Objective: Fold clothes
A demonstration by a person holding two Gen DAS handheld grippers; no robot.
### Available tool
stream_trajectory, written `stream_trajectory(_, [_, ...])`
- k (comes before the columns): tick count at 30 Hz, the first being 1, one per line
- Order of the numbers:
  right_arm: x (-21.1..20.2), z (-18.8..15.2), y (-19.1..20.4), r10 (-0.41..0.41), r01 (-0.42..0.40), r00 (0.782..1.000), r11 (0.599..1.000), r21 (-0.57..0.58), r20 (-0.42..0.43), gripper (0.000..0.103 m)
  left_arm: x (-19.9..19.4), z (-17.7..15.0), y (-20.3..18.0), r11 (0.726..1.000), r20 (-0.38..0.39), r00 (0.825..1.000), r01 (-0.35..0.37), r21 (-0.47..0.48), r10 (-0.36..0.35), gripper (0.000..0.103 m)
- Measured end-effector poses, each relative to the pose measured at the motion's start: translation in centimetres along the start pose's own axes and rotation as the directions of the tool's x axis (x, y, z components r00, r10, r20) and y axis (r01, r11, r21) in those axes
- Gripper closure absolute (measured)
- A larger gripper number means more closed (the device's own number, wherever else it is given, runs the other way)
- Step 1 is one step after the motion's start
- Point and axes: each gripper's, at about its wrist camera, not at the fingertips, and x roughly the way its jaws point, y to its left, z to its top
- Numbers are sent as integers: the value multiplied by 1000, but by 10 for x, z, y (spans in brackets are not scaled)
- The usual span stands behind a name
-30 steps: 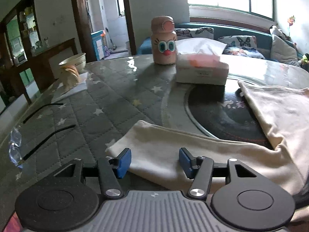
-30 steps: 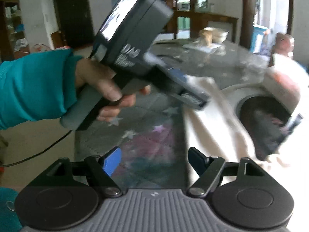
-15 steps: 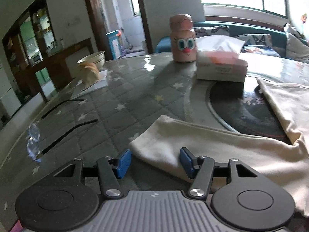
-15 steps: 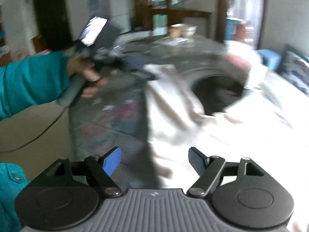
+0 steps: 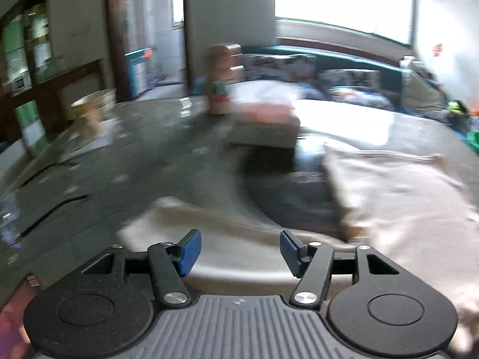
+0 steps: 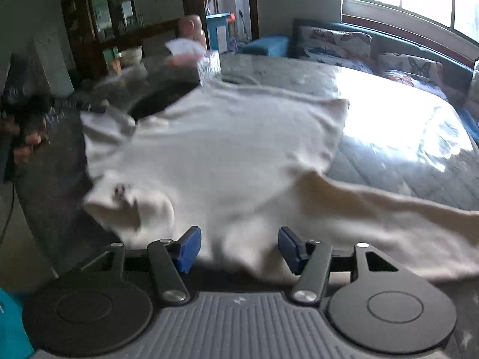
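- Two grippers in play, both low over one cream garment (image 6: 227,155) spread on the bench (image 6: 419,161); views are motion-blurred, so fine detail is uncertain.
- Garment sits flat across the bench's dark round inset (image 5: 287,191), one sleeve (image 6: 389,209) trailing toward the right of the right wrist view. I read that flat spread as the set-up for a fold: edges are exposed and reachable.
- Right gripper (image 6: 236,246): fingers spread, with the near hem of the garment lying between them. They have just been closing, but I see no pad pressing cloth yet, so I log no grip.
- Left gripper (image 5: 238,249): fingers spread and just opening a little further, held over the other sleeve (image 5: 209,224); cloth is below and between the blue pads, apparently not pinched.
- My judgement: both tools are lined up on near edges so each can take a hold and carry cloth over the body of the garment. Fold itself not yet begun.
- Tissue box (image 5: 263,128) and pink bottle (image 5: 223,80) stand at the far side of the bench, apart from the garment; eyeglasses (image 5: 45,209) lie at the left, away from it.
- Risk note: closing on a doubled hem could drag the whole piece instead of lifting one layer.
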Motion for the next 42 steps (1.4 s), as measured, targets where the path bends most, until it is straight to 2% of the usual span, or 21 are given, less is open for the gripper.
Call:
stream_trajectory(4, [-17, -8, -9, -26, 24, 999, 999, 40, 41, 46, -7, -2, -52, 989, 3, 991, 131, 76, -132, 37])
stream_trajectory(7, [-33, -16, -32, -123, 116, 990, 988, 98, 69, 46, -7, -5, -85, 970, -10, 978, 206, 132, -206, 36])
stream_trajectory(11, [-47, -34, -87, -339, 317, 940, 910, 267, 40, 46, -5, -12, -117, 947, -41, 964, 266, 181, -263, 34])
stream_trajectory(15, [-54, -50, -134, -489, 450, 872, 793, 411, -13, 46, -6, -16, -139, 925, -68, 953, 303, 228, -295, 34])
stream_trajectory(17, [-57, -55, -151, -516, 465, 856, 750, 470, -25, 46, -8, -16, -150, 916, -69, 947, 320, 242, -313, 33])
stream_trajectory(21, [-52, -60, -170, -545, 495, 836, 705, 508, -59, 52, -9, -19, -173, 895, -78, 935, 354, 272, -346, 33])
stream_trajectory(23, [-50, -61, -171, -540, 487, 840, 708, 511, -52, 57, -11, -26, -182, 874, -95, 923, 383, 299, -373, 33])
stream_trajectory(27, [-49, -59, -173, -530, 468, 847, 714, 521, -34, 62, -11, -37, -193, 848, -127, 913, 406, 340, -387, 31])
stream_trajectory(34, [-48, -54, -170, -511, 439, 860, 732, 522, -7, 91, -12, -43, -197, 845, -143, 910, 414, 339, -388, 30])
stream_trajectory(38, [-51, -52, -168, -503, 425, 864, 732, 533, 2, 94, -13, -41, -198, 845, -136, 909, 415, 336, -393, 27])
stream_trajectory(42, [-57, -51, -165, -479, 385, 878, 737, 555, 26, 95, -12, -37, -201, 846, -134, 910, 414, 337, -392, 26])
